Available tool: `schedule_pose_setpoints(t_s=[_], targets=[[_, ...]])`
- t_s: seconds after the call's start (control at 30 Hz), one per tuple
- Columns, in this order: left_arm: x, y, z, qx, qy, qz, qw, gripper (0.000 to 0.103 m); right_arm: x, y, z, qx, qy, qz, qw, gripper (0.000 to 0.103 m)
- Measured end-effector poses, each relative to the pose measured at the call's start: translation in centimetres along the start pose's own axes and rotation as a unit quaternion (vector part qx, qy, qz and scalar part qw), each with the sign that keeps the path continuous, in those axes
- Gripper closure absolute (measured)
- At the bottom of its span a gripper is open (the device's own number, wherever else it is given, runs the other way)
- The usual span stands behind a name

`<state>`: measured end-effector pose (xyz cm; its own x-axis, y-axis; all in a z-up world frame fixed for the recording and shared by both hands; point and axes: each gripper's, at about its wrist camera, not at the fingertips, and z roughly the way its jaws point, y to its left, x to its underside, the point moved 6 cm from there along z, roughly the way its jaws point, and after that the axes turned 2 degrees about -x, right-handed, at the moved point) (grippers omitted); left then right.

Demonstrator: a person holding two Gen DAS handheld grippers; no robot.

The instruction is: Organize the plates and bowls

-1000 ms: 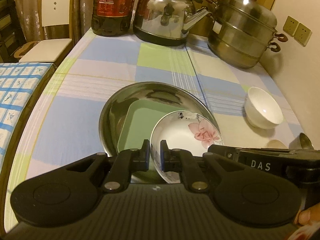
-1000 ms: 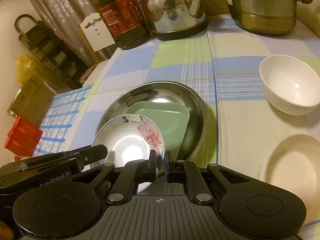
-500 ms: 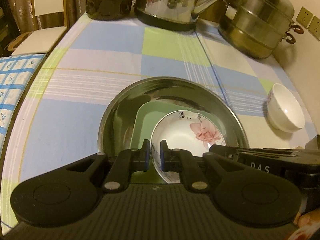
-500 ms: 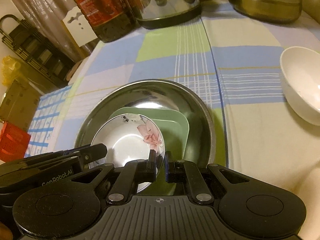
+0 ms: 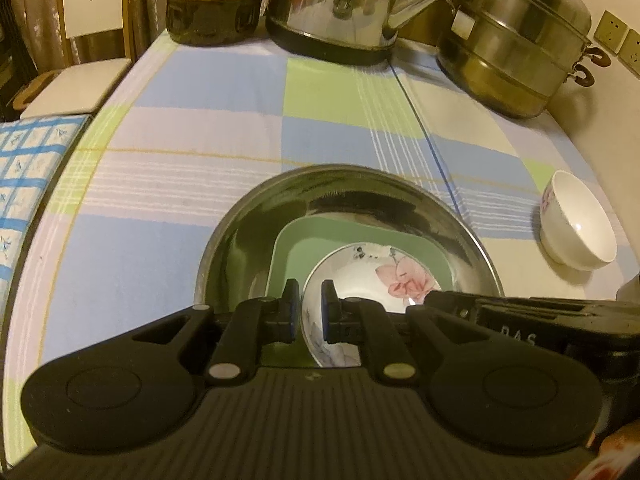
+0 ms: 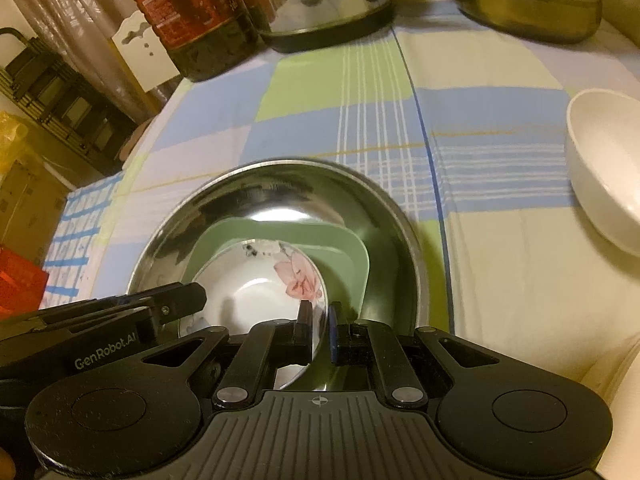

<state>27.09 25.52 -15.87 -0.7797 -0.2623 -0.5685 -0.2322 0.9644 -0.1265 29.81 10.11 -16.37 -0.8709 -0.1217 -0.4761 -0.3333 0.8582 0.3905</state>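
A white bowl with a pink flower (image 5: 384,276) sits on a green square plate (image 5: 316,240) inside a large steel basin (image 5: 248,232). My left gripper (image 5: 309,312) is shut on the bowl's near-left rim. My right gripper (image 6: 319,332) is shut on the bowl's near-right rim; the flowered bowl (image 6: 260,284), green plate (image 6: 344,248) and basin (image 6: 384,216) show there too. A plain white bowl (image 5: 576,224) stands apart on the cloth to the right, also in the right wrist view (image 6: 604,168).
At the table's back stand an oil bottle (image 5: 216,0), a steel kettle (image 5: 340,8) and a stacked steamer pot (image 5: 516,40). A chair (image 5: 80,68) stands off the table's left edge. A pale plate edge (image 6: 624,412) lies at the right.
Both grippers, still shut on the flowered bowl, moved forward and down; the bowl has sunk lower over the green plate in the basin.
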Motion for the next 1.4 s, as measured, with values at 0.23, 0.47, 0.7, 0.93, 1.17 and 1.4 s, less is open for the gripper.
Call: schedule_pose_setpoints(t_s=[0.23, 0.47, 0.7, 0.93, 1.17, 1.4], targets=[[0.0, -0.5, -2.5, -0.003, -0.016, 0.002, 0.9999, 0.091, -0.3, -0.2, -2.6, -0.02, -0.036, 0.006, 0.999, 0.061], [1.2, -1.9, -6.2, -0.002, -0.032, 0.015, 0.9994, 0.088, 1.0, 0.1, -6.0, -0.046, -0.041, -0.001, 0.998, 0.056], [3.9, -4.4, -9.8, 0.006, -0.033, 0.023, 0.9992, 0.082, 3.6, -0.4, -10.3, -0.065, -0.04, -0.002, 0.997, 0.056], [6.8, -6.4, -12.3, 0.004, -0.028, 0.021, 0.9994, 0.082, 6.4, -1.3, -14.1, -0.07, -0.038, -0.012, 0.997, 0.055], [9.5, -8.3, -14.4, 0.001, -0.021, 0.016, 0.9997, 0.082, 8.8, -2.7, -17.1, -0.064, -0.025, -0.016, 0.997, 0.051], [11.9, -10.9, -15.9, 0.007, -0.019, 0.02, 0.9996, 0.082, 10.8, -4.6, -19.6, -0.056, -0.017, -0.021, 0.998, 0.041]])
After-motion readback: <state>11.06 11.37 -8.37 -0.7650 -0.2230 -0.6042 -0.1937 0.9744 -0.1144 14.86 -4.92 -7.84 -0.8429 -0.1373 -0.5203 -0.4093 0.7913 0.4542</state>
